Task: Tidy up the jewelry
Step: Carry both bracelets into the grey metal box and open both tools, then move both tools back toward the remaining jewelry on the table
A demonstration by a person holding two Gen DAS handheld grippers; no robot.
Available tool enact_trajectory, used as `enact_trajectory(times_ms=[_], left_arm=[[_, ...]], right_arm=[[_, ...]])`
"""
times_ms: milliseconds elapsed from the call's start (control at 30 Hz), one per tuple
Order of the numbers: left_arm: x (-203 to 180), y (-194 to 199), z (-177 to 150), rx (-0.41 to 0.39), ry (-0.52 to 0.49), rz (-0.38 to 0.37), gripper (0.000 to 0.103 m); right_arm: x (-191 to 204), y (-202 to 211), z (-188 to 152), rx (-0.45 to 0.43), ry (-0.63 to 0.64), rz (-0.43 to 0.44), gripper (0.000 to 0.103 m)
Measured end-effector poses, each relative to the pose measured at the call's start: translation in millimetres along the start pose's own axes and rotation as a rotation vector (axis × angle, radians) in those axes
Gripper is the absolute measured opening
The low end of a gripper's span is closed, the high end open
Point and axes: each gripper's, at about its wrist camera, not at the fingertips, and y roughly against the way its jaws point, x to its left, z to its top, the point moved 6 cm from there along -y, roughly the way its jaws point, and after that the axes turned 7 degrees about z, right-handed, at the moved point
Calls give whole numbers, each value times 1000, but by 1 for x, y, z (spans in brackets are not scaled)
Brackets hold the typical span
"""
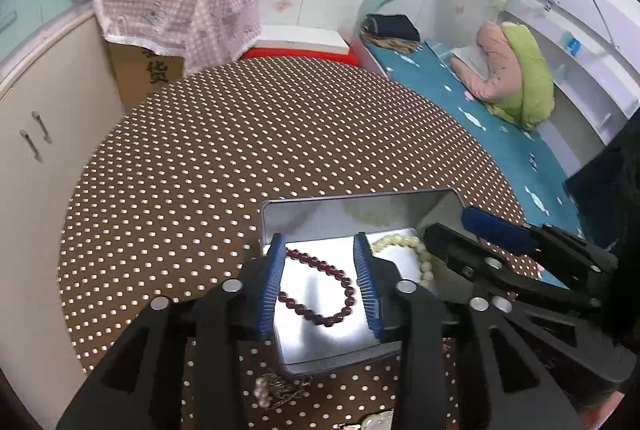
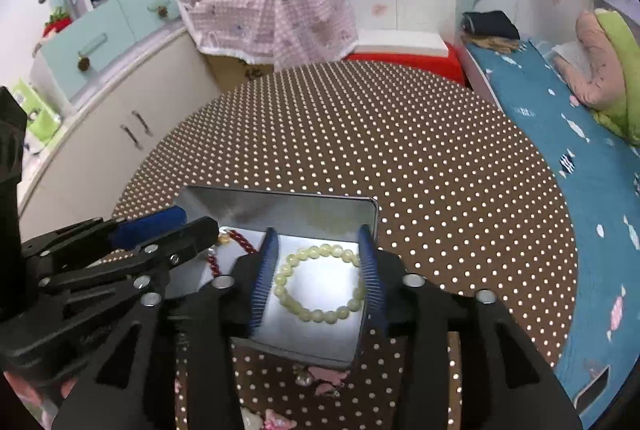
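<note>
Bracelets, garnet-red point(image 1: 320, 290) and pale jade point(image 2: 320, 284), are lying in the tin point(image 1: 360, 206); I'm holding both grippers point(image 1: 320, 286) point(image 2: 318, 280) spread empty, risking snagging beads or tipping it.

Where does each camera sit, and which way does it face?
Left wrist: on the left hand-held gripper, looking down its open fingers at the dark red bracelet in the metal tin; the right hand-held gripper enters at the right.
Right wrist: on the right hand-held gripper, open over the pale bead bracelet; the left one shows at the left.
Shared: tin, both bracelets, dotted tablecloth.
</note>
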Motion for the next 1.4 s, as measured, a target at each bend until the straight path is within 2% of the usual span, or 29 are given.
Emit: enact_trajectory(times_ms=[67,133,267,433,500,633,833,1033,1167,1400], left_arm=[[0,3,-2,3,3,-6,34],[0,7,-3,-2,0,-5,36],[-5,19,-7,-25,-9,-6,45],[-11,34,-16,-45,-32,-10,47],[-11,40,-20,-57,-42,-1,54],[-9,54,-31,-72,-62,3,56],[2,66,-51,-81,-89,33,61],[20,66,-81,-33,-98,42,61],[28,62,-106,5,-129,77,63],[31,54,-139,66,-161,47,63]], right_arm=[[0,7,1,-14,-7,2,55],[-1,16,1,-42,2,-38,65],[0,32,-2,-64,0,-31,66],[3,50,-10,-79,23,-59,68],[5,56,-14,-86,29,-64,69],[7,67,-26,-92,57,-100,72],[10,76,-49,-56,100,-127,72],[22,77,-83,0,145,-92,72],[34,71,-106,49,190,-74,72],[39,58,-130,118,188,-42,72]])
